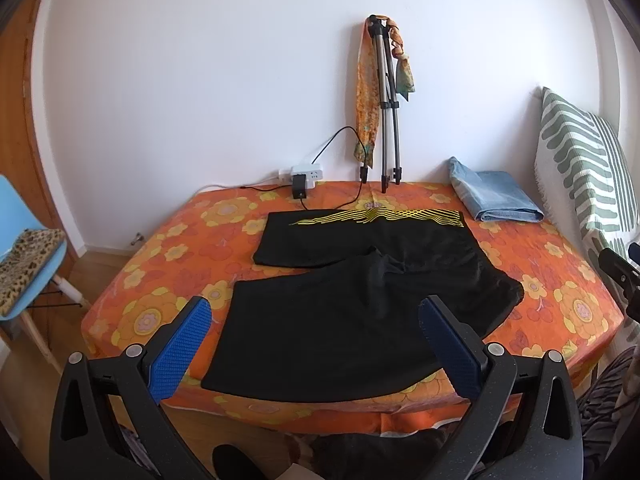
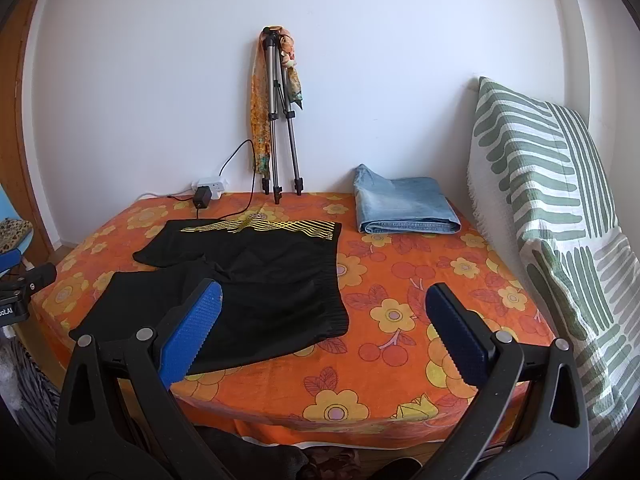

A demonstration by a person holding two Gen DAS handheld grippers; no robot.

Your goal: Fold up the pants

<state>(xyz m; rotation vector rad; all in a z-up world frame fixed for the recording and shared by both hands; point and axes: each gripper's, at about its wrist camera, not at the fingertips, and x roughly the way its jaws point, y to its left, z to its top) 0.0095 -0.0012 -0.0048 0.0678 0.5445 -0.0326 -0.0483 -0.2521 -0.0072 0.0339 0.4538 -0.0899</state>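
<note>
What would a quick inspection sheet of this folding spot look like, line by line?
Surface: table under an orange flowered cloth, mostly flat.
Job's things: black shorts with a gold pattern, spread out unfolded, legs toward the left.
Clutter: folded blue jeans at the far right corner; tripod draped with scarves leaning on the wall.
Tools: left tool open above the near leg, holding nothing; right tool open near the waistband, holding nothing.
Cables: power strip with a black adapter, its cord trailing onto the cloth behind the shorts.
Surroundings: white wall, striped cushion at right, blue chair at left.
</note>
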